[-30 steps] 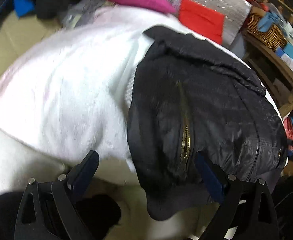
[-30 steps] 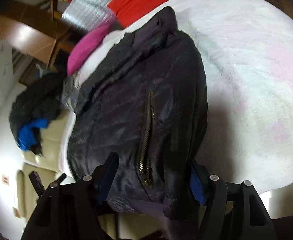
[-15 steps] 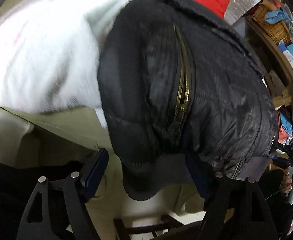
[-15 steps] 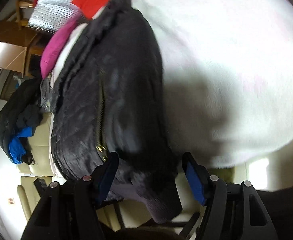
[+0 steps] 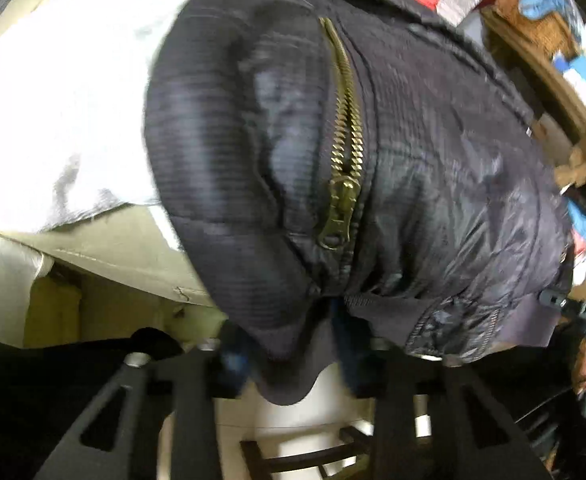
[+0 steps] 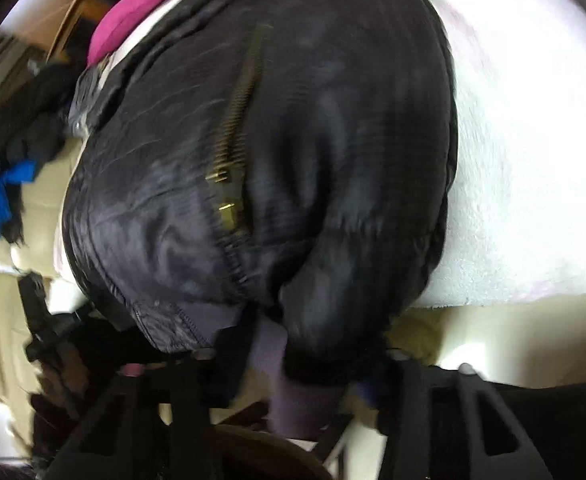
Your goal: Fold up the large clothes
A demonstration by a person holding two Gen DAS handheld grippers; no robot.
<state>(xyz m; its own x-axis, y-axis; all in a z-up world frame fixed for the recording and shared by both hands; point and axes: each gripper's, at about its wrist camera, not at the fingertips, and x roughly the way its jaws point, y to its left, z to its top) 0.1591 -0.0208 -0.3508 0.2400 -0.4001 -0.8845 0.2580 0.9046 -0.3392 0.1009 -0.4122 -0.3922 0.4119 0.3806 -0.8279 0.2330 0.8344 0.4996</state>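
So the black jacket is laid on the white fleece blanket, with its hem hanging just past the blanket's near edge. The brass zipper is seen running up the middle of the jacket, away from the hem.

The left gripper is closed in on the ribbed cuff at the hem, to the left of the zipper; the fabric is bunched between the blue pads, so it looks pinched. The right gripper is set at the hem too, with a grey ribbed piece between the fingers, but the view is blurred and the pads are mostly covered, so whether it's clamped can't be told.

Probably the grab-the-hem step before the jacket is folded up toward the collar. For it to go well, the full thickness should be caught, not just the shiny outer shell, since that stuff is likely to slip. Both corners are best lifted together and kept level, so the zipper line stays straight. The pink cushion beyond the collar should be kept clear.
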